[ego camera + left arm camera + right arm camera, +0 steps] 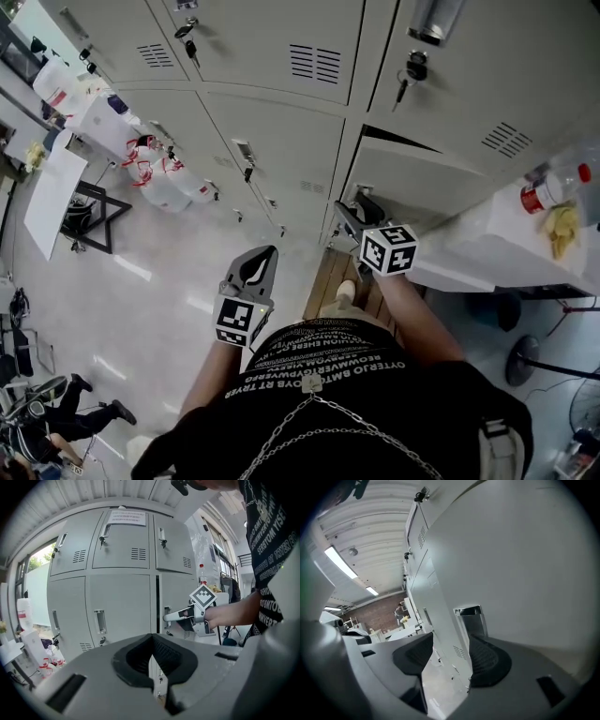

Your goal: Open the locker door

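Note:
The grey locker door (422, 187) stands slightly ajar, with a dark gap along its top edge. My right gripper (356, 208) is at the door's left edge beside the recessed handle (468, 616). Its jaws are open, one pad on each side of that edge, and neither visibly presses. In the left gripper view the right gripper (168, 617) reaches the handle (167, 612) of the door (176, 592). My left gripper (258, 262) hangs lower and to the left, away from the lockers. Its pads (152, 637) meet on nothing.
Keys hang in the locks of the upper lockers (190, 42) (410, 75). To the right is a white-covered table (487, 248) with a bottle (553, 187). White bags (155, 173) and a white board (52, 202) are along the lockers at the left.

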